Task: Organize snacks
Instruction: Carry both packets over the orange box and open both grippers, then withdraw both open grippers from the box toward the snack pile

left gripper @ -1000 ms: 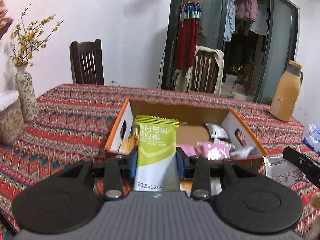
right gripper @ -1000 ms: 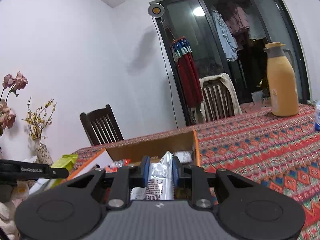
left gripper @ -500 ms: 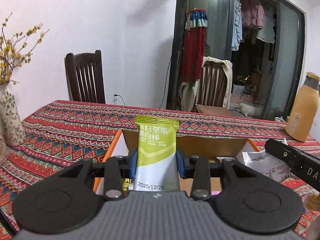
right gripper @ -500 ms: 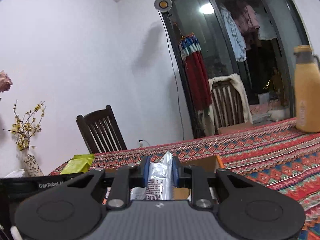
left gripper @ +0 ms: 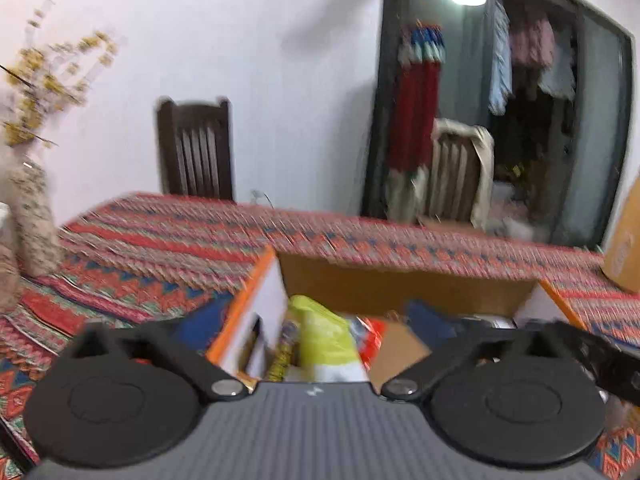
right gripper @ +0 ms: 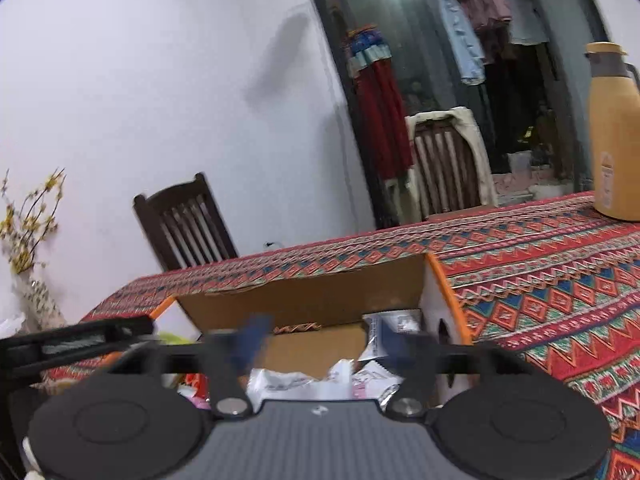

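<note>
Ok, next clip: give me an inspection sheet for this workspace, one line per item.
Surface: table under a red patterned tablecloth.
Job's things: open cardboard box holding snacks; green snack bar at its left end, white packets nearer the right.
Clutter: flower vase, yellow thermos jug.
Grippers: left gripper and right gripper both open over the box, jaws just been opening, pads off the snacks.
Cables: a cord at the wall behind the table.
Surroundings: two wooden chairs, glass door with hanging clothes.
</note>
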The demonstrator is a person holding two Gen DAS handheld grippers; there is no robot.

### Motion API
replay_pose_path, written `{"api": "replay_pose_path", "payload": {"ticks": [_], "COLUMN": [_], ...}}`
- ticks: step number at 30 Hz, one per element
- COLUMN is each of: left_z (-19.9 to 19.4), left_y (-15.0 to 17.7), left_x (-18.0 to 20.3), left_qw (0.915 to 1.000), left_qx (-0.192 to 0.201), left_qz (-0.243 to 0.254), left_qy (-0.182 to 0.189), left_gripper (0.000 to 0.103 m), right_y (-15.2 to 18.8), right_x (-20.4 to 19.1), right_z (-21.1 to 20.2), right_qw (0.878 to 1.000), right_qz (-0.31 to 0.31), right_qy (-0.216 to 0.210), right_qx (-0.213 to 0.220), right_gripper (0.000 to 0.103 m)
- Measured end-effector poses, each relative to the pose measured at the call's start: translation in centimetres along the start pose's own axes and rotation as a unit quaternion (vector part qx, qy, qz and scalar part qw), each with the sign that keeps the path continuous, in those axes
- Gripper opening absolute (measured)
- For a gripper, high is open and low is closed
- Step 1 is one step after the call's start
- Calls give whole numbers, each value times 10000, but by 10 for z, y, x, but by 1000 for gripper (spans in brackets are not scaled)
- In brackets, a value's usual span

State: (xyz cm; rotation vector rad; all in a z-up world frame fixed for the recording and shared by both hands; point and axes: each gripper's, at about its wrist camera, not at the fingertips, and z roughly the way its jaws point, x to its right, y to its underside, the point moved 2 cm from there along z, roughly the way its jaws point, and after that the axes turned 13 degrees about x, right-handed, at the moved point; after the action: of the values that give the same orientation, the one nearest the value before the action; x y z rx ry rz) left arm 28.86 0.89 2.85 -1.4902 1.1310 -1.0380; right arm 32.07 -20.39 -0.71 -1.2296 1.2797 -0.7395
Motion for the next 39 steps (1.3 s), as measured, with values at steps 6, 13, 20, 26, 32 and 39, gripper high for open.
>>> {"api": "replay_pose_path", "payload": {"ticks": [6,13,20,26,32,39], "left_z": [-7,-10,-29,-58,-81,-103], "left_y": [-5,-4,-20,-31,-17,7], "left_x": [-3,-2,1,-9,-28,-67], "left_qw": [9999,9998,9996,9990,9995,9999], "left_qx": [94,98,219,316,168,-71], "left_qz": [-124,-147,-121,-153,-41,-81], "left_qy": [-19,50,146,268,258,43], "left_gripper": [103,103,103,103,103,103], "right_y": [-4,-5,-20,-34,-26,-3], "right_x": [5,5,1,-4,-10,-16], "right_z": [-9,-14,-33,-65,-95,-124], "right_qw": [9997,9995,9984,9971,9978,9991], "right_qz": [50,9,-44,-95,-100,-128], "right_qy": [125,178,142,160,186,229], "right_qx": [192,244,550,732,628,344], "right_gripper": [103,103,103,103,103,103]}}
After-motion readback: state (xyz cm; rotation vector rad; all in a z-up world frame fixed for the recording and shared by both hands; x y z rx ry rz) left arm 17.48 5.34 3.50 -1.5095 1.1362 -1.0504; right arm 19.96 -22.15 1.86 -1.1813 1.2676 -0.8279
